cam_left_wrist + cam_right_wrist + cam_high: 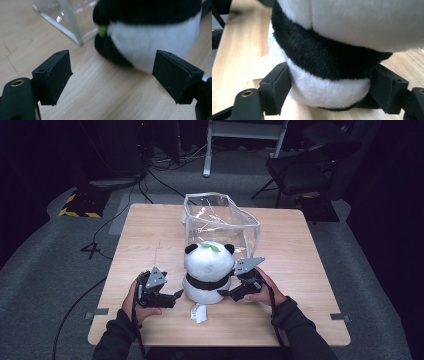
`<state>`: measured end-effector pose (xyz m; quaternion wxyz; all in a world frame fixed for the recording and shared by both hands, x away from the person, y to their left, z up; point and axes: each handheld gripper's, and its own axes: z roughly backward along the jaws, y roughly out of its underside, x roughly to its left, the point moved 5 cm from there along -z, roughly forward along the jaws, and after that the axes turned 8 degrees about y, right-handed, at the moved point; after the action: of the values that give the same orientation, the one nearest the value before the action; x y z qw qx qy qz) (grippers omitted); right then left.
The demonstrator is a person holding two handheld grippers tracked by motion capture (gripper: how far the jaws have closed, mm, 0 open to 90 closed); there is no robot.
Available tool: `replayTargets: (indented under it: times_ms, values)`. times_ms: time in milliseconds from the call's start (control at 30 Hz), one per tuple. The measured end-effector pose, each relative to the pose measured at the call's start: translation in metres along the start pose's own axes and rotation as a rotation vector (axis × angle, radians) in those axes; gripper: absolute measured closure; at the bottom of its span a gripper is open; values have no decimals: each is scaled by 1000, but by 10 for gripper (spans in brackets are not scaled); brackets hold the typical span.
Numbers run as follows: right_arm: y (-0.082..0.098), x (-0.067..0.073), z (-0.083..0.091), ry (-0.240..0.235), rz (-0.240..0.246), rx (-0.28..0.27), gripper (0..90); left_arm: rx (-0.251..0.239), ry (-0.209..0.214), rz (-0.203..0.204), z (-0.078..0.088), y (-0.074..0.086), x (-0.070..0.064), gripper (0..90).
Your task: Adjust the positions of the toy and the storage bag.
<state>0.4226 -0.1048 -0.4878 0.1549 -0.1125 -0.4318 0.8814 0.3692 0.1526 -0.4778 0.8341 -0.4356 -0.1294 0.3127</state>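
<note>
A black-and-white panda plush (209, 270) with a green leaf on its head stands upright on the wooden table (150, 230), just in front of a clear plastic bag (220, 220) that stands open. My left gripper (177, 295) is at the plush's left side, its jaws apart. In the left gripper view that gripper (112, 75) holds nothing; the plush (155, 37) and the bag's corner (67, 22) lie beyond it. My right gripper (225, 293) is at the plush's right side. Its jaws (329, 87) press on both sides of the plush's lower body (337, 25).
A white label (198, 312) lies on the table at the plush's front. Beyond the far edge stand a dark chair (305, 170), a white frame (240, 135) and a yellow-and-black striped base (80, 205), with cables on the floor.
</note>
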Motion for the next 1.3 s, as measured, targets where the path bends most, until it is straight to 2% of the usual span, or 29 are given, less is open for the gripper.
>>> replayTargets:
  times_ms: [133,267,367,467,500,567,633,733,1000,1100,1200,1300]
  values:
    - [-1,4,-1,-17,6,-2,233,-27,24,-19,5,-10,-7,158]
    - [0,4,1,2,2,4,200,-39,42,-38,5,-19,-12,158]
    - [-1,5,6,44,13,6,196,-48,48,-54,5,-26,-16,158]
    - [-3,6,17,131,10,-22,225,-67,35,-68,6,-34,-19,157]
    - [-4,6,21,157,-4,-34,231,-76,42,-71,6,-36,-21,158]
    - [-3,5,29,162,-30,-61,234,-78,51,-84,5,-41,-24,157]
    - [1,4,35,181,-44,-59,246,-78,65,-87,2,-44,-25,157]
    - [7,3,39,164,-76,-73,257,-54,81,-89,-6,-47,-25,157]
    - [16,10,27,138,-55,-33,252,-62,109,-95,-22,-53,-15,153]
    - [18,14,20,159,-32,-7,253,-61,156,-83,-33,-56,-11,86]
    - [20,18,13,152,-9,20,251,-66,211,-76,-42,-59,-8,49]
    - [22,21,8,163,19,36,235,-69,230,-88,-49,-61,-9,45]
